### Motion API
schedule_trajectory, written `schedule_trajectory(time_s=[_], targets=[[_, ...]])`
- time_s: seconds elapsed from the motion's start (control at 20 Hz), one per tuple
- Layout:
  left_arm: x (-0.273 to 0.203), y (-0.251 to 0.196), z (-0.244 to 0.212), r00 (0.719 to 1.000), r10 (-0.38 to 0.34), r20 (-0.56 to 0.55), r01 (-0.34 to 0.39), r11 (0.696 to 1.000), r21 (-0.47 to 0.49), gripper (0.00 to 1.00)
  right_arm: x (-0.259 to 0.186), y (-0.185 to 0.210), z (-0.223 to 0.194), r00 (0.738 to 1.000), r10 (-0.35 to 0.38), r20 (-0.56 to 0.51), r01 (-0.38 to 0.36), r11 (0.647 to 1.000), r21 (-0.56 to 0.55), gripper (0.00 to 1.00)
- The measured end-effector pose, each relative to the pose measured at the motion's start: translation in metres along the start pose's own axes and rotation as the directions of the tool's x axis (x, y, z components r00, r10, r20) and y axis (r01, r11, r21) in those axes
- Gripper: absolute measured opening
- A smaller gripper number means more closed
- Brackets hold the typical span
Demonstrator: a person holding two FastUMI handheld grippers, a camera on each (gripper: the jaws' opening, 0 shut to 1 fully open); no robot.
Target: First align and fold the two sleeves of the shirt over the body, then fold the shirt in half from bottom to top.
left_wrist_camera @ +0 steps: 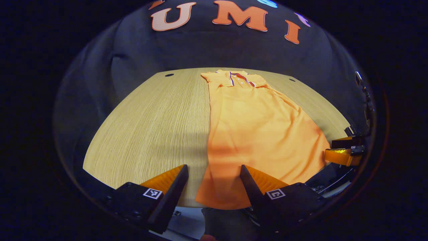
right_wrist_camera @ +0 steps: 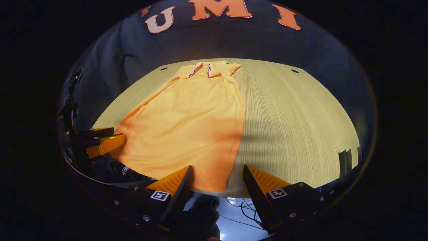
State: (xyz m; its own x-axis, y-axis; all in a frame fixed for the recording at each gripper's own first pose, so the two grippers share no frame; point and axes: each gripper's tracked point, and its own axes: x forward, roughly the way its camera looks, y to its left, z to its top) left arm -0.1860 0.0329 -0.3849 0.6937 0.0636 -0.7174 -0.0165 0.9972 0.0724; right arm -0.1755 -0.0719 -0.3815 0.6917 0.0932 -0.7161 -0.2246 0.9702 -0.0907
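An orange polo shirt lies flat on the wooden table, collar at the far side, hem hanging slightly over the near edge. Both sleeves are folded in, so the body forms a long strip. My left gripper hovers open above the shirt's near left hem corner, nothing between its fingers. In the right gripper view the shirt shows with its near right hem corner below my right gripper, which is also open and empty. The right gripper appears at the far right of the left gripper view; the left gripper shows at the left of the right gripper view.
The table has bare wood on either side of the shirt, with small dark holes near its far corners. Cables lie on the floor below the near edge. Black cloth walls the booth behind the table.
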Motion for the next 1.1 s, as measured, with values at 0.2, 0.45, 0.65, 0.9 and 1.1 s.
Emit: schedule_trajectory(time_s=[0.2,0.45,0.65,0.9,1.1], targets=[[0.007,-0.006,0.007,0.997,-0.031,0.068,0.028,0.999,0.04,0.98,0.005,-0.002,0.0,0.999,-0.02,0.041,0.023,0.997,-0.075,0.91],[0.01,-0.019,0.011,0.994,-0.048,0.094,0.042,0.997,0.062,0.8,0.004,0.001,0.0,0.999,-0.02,0.04,0.022,0.997,-0.07,0.82],[0.014,-0.022,0.012,0.996,-0.046,0.07,0.043,0.998,0.047,0.61,0.008,-0.004,0.003,0.999,-0.043,0.032,0.044,0.999,-0.032,0.82],[0.017,-0.03,0.016,0.999,-0.035,0.036,0.031,0.994,0.105,0.09,0.009,0.003,0.002,0.999,-0.048,0.013,0.049,0.998,-0.026,0.25],[0.018,-0.044,0.019,0.996,-0.089,-0.025,0.09,0.995,0.037,0.03,0.008,0.014,0.004,0.999,0.033,-0.041,-0.031,0.998,0.052,0.06]])
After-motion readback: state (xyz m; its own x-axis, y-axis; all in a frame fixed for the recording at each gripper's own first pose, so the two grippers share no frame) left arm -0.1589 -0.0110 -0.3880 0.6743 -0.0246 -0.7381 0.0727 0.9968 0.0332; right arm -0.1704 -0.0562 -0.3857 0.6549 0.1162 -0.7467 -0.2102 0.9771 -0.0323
